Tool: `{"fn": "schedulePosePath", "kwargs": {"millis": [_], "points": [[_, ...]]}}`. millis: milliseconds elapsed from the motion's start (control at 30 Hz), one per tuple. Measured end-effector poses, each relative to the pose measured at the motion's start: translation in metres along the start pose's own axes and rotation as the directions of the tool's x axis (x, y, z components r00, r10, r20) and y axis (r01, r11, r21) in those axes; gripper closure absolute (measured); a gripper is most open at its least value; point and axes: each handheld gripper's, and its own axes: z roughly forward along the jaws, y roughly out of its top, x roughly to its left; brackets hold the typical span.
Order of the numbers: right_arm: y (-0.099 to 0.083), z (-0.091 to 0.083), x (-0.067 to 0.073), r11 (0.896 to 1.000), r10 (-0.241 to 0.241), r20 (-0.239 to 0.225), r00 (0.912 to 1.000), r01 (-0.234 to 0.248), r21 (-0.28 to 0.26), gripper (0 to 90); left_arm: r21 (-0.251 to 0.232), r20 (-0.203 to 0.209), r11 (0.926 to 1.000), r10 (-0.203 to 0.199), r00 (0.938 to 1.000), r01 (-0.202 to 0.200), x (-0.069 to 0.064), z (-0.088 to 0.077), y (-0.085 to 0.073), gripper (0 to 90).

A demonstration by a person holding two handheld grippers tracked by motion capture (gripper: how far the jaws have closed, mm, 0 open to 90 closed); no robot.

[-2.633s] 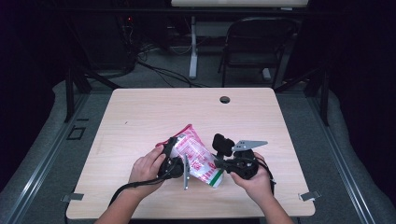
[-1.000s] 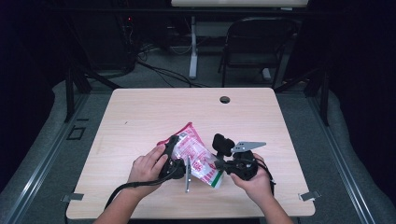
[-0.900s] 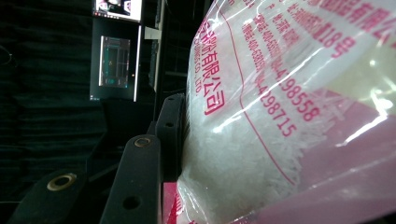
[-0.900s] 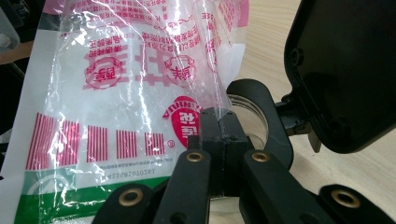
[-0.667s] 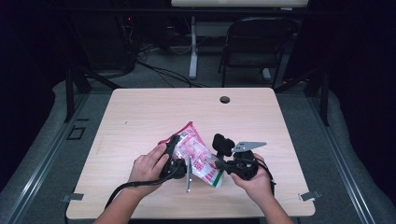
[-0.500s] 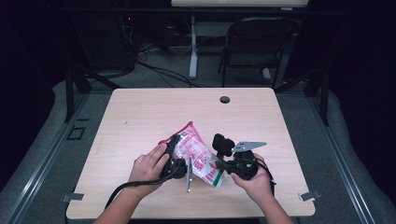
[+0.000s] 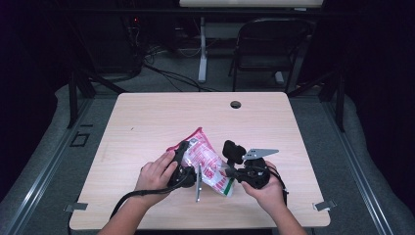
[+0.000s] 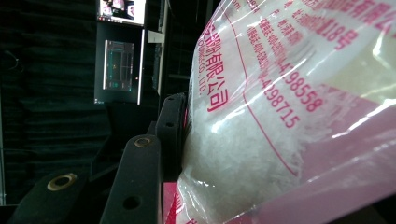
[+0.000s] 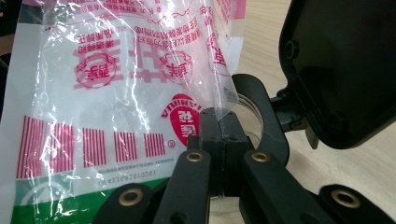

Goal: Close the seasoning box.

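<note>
Two claws, left (image 7: 188, 159) and right (image 7: 229, 170), grip one bag (image 7: 209, 159).

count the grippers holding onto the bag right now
2. The left gripper clamps the bag at its left side, and the right gripper pinches a thin edge of it at the right. Other contact may be hidden.

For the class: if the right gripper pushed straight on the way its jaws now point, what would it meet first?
The right gripper is pinching an edge of the clear plastic bag with pink print, so that bag comes first. Beyond it, probably the left gripper on the bag's far side, though depth is unclear.
</note>
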Motion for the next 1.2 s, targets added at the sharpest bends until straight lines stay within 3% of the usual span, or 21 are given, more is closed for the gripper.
{"fn": "schedulePosePath", "kwargs": {"millis": [1200], "points": [[0.0001, 0.0064, 0.0007, 1.0, 0.002, 0.014, 0.9999, -0.002, -0.007, 90.0, 0.016, -0.007, 0.9993, 0.035, 0.9994, -0.034, 0.0074, -0.0036, 0.0031, 63.3]]}}
